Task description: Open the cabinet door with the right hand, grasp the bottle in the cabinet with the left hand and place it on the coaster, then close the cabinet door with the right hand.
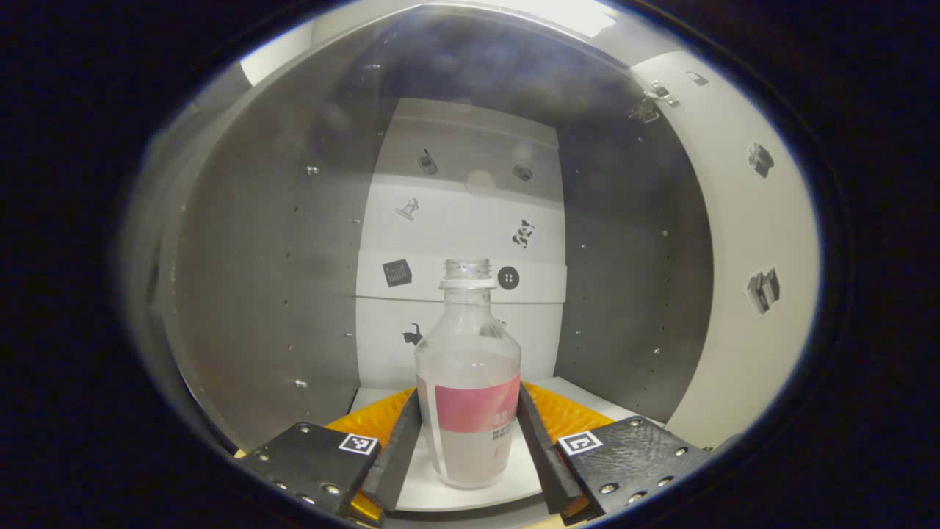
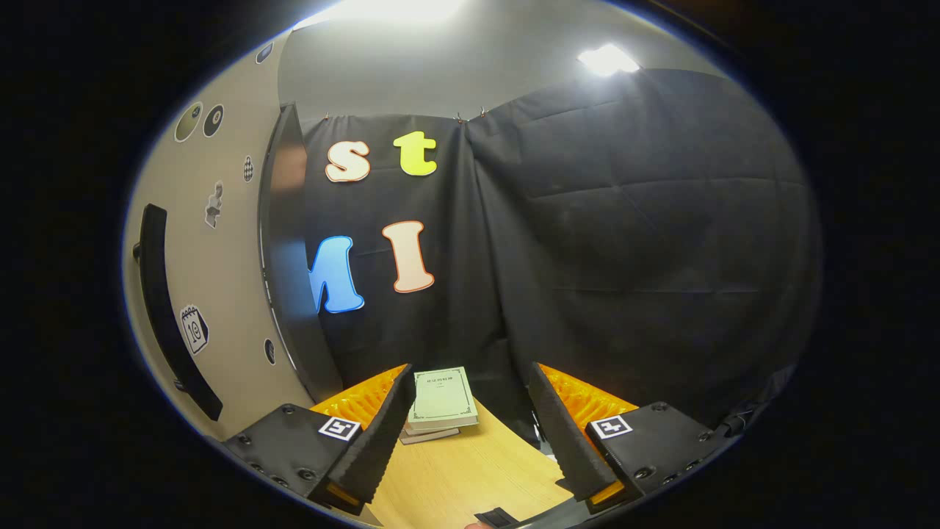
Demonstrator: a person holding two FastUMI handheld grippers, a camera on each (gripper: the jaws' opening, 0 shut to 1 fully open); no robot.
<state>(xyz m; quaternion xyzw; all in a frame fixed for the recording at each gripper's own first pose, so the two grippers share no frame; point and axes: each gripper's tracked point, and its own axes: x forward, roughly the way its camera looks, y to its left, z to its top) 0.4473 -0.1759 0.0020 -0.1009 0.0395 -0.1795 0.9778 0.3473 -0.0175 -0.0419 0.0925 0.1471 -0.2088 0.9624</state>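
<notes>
Left gripper view: left claw [image 1: 468, 433] clamps bottle [image 1: 468, 382] inside cabinet [image 1: 279, 294]; right claw [image 2: 470, 426] gapes, holding nothing

My left gripper's fingers [image 1: 400, 448] are hiding the bottle's [image 1: 468, 382] lower sides; its label print is reading too small to tell.

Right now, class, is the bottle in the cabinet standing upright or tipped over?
Upright. The bottle stands on its base on the cabinet floor, neck pointing straight up, uncapped, between the left gripper's fingers.

Bottle [image 1: 468, 382] upright on white cabinet shelf [image 1: 418, 492]; books [image 2: 440, 402] on wooden table [image 2: 463, 470]
</notes>
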